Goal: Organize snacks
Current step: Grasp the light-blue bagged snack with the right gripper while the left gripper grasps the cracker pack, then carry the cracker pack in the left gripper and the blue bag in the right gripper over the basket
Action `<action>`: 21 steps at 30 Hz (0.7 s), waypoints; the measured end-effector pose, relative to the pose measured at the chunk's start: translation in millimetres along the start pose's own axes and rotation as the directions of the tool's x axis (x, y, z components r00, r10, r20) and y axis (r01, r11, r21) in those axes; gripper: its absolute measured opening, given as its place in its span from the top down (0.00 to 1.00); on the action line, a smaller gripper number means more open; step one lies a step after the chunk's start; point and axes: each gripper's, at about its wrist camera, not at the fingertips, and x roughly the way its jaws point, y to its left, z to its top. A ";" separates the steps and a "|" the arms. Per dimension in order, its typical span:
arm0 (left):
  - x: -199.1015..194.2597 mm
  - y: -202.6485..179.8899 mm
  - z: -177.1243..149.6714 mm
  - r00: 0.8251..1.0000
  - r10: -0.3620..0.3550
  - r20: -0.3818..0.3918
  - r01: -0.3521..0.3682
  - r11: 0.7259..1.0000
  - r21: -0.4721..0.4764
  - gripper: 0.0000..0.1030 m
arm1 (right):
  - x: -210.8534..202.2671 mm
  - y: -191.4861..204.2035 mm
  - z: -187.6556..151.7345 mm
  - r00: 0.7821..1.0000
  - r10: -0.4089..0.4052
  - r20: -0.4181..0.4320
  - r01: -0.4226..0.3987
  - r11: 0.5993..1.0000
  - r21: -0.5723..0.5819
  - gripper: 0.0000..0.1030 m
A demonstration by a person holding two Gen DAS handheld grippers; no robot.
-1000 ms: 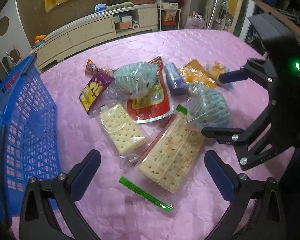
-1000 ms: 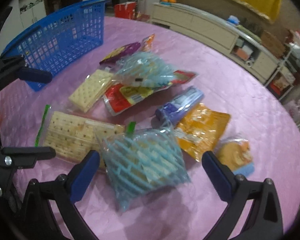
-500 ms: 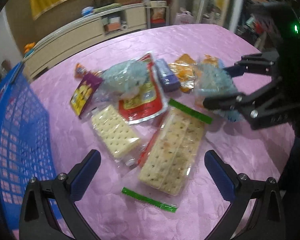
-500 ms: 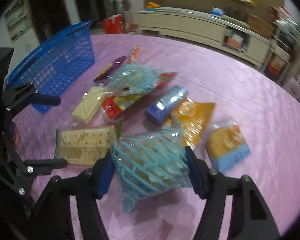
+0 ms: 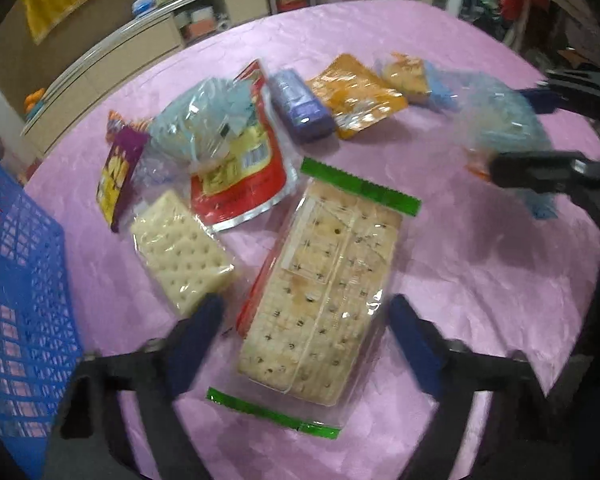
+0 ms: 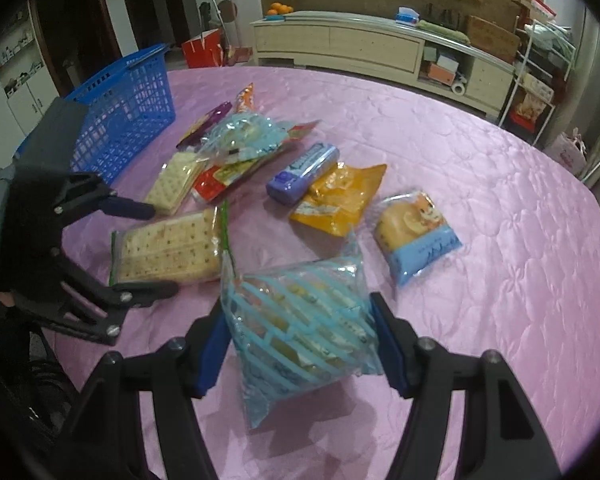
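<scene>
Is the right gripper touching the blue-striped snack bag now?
Touching. In the right wrist view both pads of the right gripper press the sides of the blue-striped snack bag.

We are in a home living room: pink-clothed table [image 6: 460, 168], sideboard [image 6: 340, 46] at twelve o'clock, oranges [image 6: 280, 9] on it.

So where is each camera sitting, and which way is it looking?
Left wrist: sits on the left gripper, looks steeply down at the big cracker pack that its closing jaws straddle; the right gripper shows at the right edge.
Right wrist: sits on the right gripper, looks down over the blue-striped bag it holds; the left gripper shows at left.
Both see the blue basket, the pink table and the cracker pack.
</scene>
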 end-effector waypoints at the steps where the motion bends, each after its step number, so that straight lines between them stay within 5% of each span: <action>1: 2.2 -1.7 1.9 1.000 0.011 -0.003 -0.011 1.000 0.005 0.28 | -0.7 0.0 -1.0 1.000 0.001 0.000 -0.001 1.000 -0.002 0.33; 10: 3.3 -12.9 15.7 0.999 0.051 -0.001 -0.051 0.998 -0.022 0.41 | -3.0 -6.1 -14.4 1.000 0.020 -0.018 -0.020 1.000 0.010 0.33; 21: -32.3 -14.4 4.1 0.998 0.019 0.066 -0.015 0.998 -0.065 0.45 | -13.0 3.1 -21.8 0.999 0.024 -0.031 -0.021 0.995 0.093 0.33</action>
